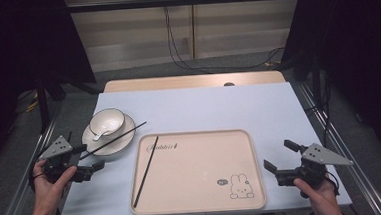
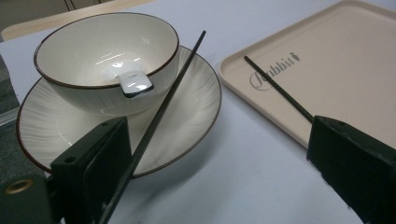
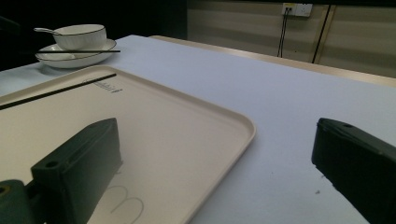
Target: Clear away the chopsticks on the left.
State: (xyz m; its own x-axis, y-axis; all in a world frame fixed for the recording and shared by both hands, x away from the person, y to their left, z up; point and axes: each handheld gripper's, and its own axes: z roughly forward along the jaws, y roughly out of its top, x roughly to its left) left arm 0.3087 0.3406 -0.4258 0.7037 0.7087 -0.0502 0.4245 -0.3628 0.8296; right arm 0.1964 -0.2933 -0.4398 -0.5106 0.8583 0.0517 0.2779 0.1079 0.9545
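Two hand-held grippers are working at a table, gathering chopsticks onto a tray.
Left gripper (image 1: 86, 164), jaws spread wide, is reaching around the near end of a black chopstick (image 2: 159, 119) lying across the plate (image 2: 196, 107) under the bowl (image 2: 98, 65); the next move is probably closing on it and carrying it rightward. A second chopstick (image 1: 146, 171) is lying in the beige tray (image 1: 204, 207). Right gripper (image 1: 278, 158) is hovering spread, empty, at the tray's right edge.

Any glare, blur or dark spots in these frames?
High view: table evenly lit, dark surrounds. Left gripper view: lamp glare inside the bowl and on the spoon; near black jaws soft. Right gripper view: dim, tray shaded, jaws blurred, far bowl small.
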